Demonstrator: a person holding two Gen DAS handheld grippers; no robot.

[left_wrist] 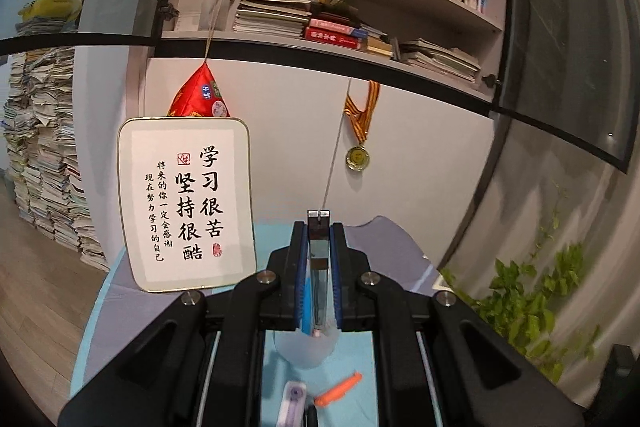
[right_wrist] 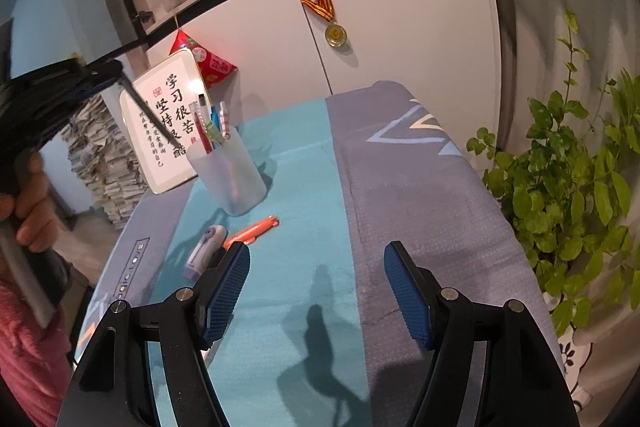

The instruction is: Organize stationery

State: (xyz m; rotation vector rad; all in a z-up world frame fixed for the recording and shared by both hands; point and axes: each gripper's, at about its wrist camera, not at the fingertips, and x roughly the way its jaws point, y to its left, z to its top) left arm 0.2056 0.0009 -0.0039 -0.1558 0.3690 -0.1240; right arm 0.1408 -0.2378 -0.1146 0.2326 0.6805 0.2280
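My left gripper (left_wrist: 319,227) is shut on a dark pen with a metal clip (left_wrist: 319,259), held point-down above the frosted pen cup (left_wrist: 306,347). From the right wrist view that pen (right_wrist: 154,121) slants from the left gripper (right_wrist: 108,71) towards the cup (right_wrist: 230,175), which holds several pens (right_wrist: 212,125). An orange pen (right_wrist: 252,231) and a purple-white correction tape (right_wrist: 204,251) lie on the table in front of the cup; both also show in the left wrist view, the pen (left_wrist: 338,389) and the tape (left_wrist: 292,403). My right gripper (right_wrist: 316,267) is open and empty over the teal cloth.
A framed calligraphy sign (left_wrist: 186,203) leans behind the cup. The table has a teal and grey-blue cloth (right_wrist: 400,187). A leafy plant (right_wrist: 568,187) stands at the right edge. White cabinet doors with a hanging medal (right_wrist: 336,33) are behind, bookshelves above.
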